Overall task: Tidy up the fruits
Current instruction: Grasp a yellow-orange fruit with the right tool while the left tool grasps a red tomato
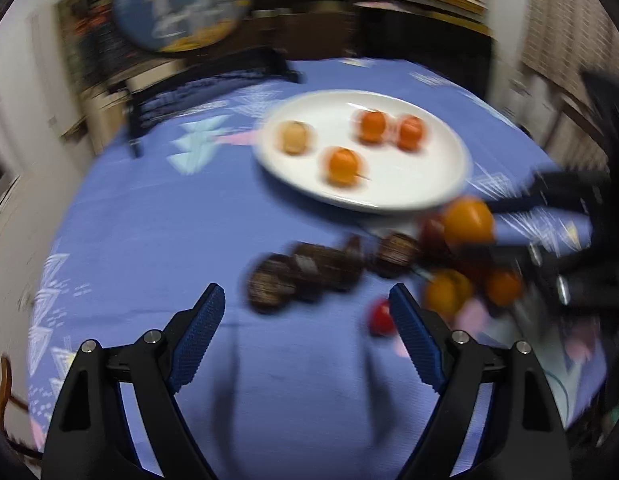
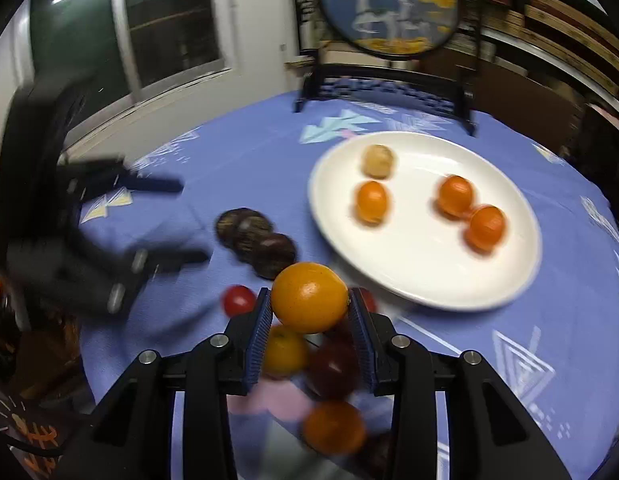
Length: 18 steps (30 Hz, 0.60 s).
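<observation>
No legible text anywhere, white marks on the round blue panel (image 2: 389, 6) too blurred to read

R gripper (image 2: 309, 312): jaws clamped on an orange (image 2: 309, 297), blue pads pressing both sides, fruit sitting at the fingertips. Tilted down fwd. In the L wrist cam it shows at the right edge, blurred, black fingers either side of the orange.

L gripper (image 1: 306, 304): jaws wide apart, nothing btwn the pads, also angled down. In the R wrist cam it's at the left edge, blurred, fingers spread.

No hands or sleeves visible in either cam.
</observation>
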Each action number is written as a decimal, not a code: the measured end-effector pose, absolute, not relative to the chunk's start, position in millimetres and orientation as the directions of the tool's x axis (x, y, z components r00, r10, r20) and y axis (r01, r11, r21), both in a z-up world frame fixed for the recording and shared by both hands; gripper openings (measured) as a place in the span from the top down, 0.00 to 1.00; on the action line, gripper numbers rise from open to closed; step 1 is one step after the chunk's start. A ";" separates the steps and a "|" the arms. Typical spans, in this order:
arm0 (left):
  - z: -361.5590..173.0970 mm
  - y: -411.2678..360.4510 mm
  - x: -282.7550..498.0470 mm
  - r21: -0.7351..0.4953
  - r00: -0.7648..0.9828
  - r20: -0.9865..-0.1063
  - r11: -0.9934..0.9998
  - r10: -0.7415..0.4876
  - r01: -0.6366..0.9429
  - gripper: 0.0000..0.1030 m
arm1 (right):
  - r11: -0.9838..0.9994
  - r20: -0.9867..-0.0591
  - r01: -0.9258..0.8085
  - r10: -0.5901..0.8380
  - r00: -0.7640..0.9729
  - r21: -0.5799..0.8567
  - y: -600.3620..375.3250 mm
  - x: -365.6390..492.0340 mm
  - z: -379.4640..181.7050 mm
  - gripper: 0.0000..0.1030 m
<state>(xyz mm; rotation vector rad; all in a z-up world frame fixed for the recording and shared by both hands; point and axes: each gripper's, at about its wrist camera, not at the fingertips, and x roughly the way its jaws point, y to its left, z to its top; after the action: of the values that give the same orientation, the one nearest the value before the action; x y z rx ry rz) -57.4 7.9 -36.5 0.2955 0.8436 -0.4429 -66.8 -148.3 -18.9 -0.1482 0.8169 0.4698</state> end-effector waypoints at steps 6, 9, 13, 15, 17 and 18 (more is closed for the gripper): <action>-63.6 -19.0 -67.6 0.138 0.572 -0.783 0.830 -0.243 0.541 0.21 | 0.903 -0.741 -0.425 0.325 0.587 0.060 -167.4 -77.5 -25.4 0.62; -71.4 -20.2 -59.6 0.116 0.562 -0.788 0.836 -0.252 0.536 0.28 | 0.906 -0.738 -0.416 0.330 0.589 0.073 -171.2 -81.0 -27.2 0.62; -81.6 -22.1 -47.8 0.081 0.523 -0.814 0.841 -0.254 0.535 0.56 | 0.910 -0.738 -0.406 0.332 0.587 0.087 -174.5 -80.1 -29.2 0.62; -80.2 -18.7 -44.2 0.039 0.509 -0.815 0.850 -0.277 0.525 0.73 | 0.909 -0.737 -0.406 0.335 0.587 0.090 -174.5 -80.4 -30.2 0.62; -79.8 -17.9 -45.1 0.045 0.512 -0.816 0.854 -0.268 0.519 0.73 | 0.910 -0.736 -0.405 0.337 0.587 0.094 -175.5 -80.0 -30.2 0.62; -79.7 -18.4 -46.4 0.050 0.514 -0.816 0.853 -0.265 0.519 0.73 | 0.910 -0.736 -0.405 0.336 0.588 0.092 -175.4 -80.2 -30.2 0.62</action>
<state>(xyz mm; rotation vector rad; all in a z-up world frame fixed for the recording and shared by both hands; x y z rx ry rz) -46.4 -18.4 -79.7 0.3062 0.9176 -0.4800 -80.2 -175.4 -30.2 -0.0884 0.8376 0.4325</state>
